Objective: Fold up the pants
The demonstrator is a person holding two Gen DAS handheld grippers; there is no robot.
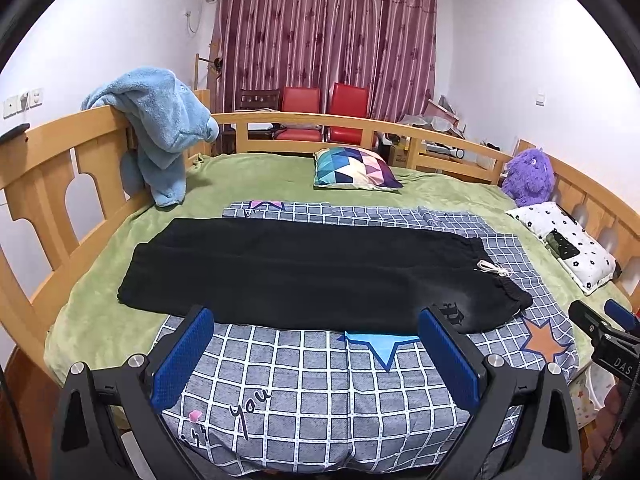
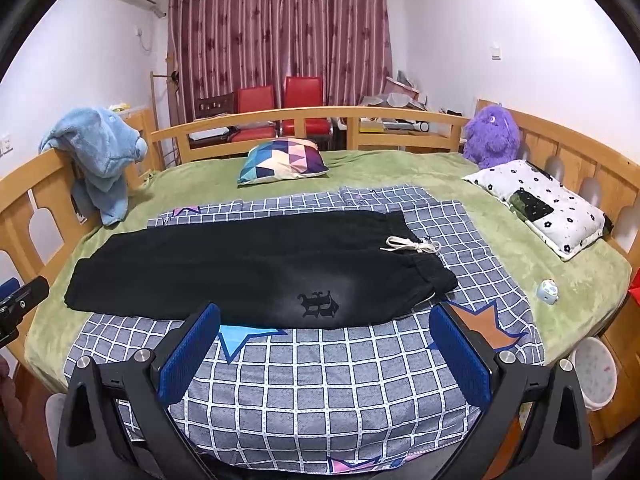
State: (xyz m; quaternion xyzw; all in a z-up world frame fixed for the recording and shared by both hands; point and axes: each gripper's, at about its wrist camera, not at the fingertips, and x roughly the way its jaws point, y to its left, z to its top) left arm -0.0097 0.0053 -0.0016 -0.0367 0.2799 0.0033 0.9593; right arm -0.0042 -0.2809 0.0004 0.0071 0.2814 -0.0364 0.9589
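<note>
Across the bed's grey checked quilt lie the long black drawstring pants, already halved leg on leg, waistband right; left gripper and right gripper hover wide, empty; next likely gripping the hem to fold across

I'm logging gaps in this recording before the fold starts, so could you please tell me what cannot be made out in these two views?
- Quilt: its near edge is hidden behind the left gripper in the left view and the right gripper in the right view.
- Pants: whether one leg lies on the other is unclear; black cloth hides seams.
- Small toy: too small to identify.
- Bucket: its lower part is cut off by the bed's edge.
</note>
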